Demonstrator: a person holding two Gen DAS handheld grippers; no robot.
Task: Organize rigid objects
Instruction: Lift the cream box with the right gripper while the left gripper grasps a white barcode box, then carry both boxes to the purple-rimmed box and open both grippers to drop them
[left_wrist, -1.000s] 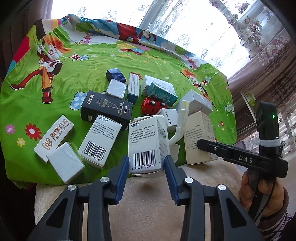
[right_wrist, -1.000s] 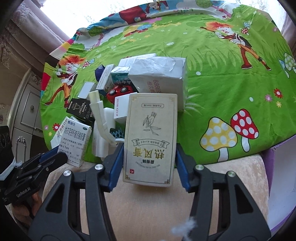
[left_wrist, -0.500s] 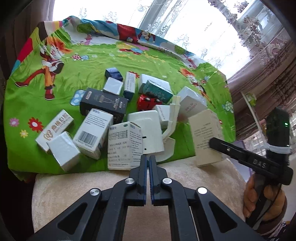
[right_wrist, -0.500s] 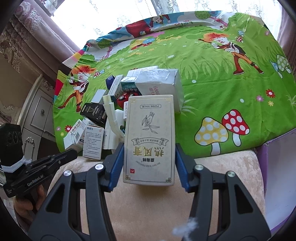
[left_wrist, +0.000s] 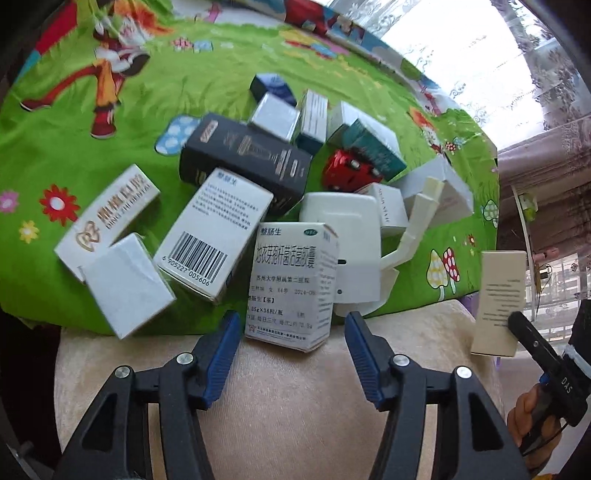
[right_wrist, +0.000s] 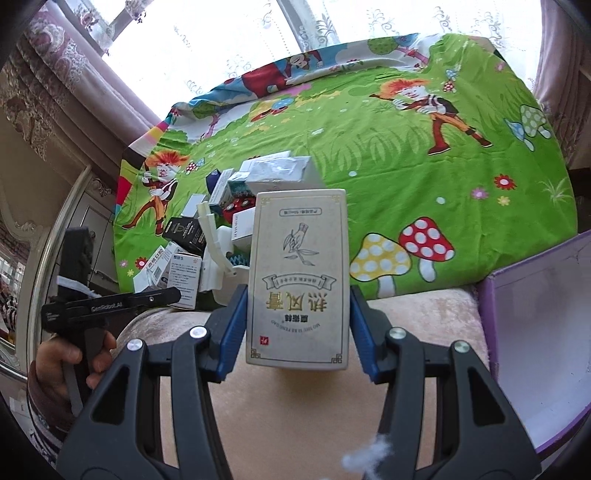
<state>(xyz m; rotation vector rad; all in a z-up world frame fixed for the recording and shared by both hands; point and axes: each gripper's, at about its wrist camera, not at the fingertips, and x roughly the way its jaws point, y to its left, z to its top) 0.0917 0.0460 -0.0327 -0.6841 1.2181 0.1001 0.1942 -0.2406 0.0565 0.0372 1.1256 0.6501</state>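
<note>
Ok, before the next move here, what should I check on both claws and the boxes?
1. Right claw clamps the cream box: ok.
2. Cream box clear of the pile: ok.
3. Purple bin in view, open: ok.
4. Left claw opening, medicine box between its jaws, pads not pressing: ok.
5. Medicine box upright at the cloth edge: ok.
6. Medicine box stable: cannot tell.

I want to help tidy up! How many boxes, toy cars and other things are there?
Boxes in the pile: 12
Cream box, being held: 1
Red toy car: 1
White plastic gadget: 1
Total: 15
</note>
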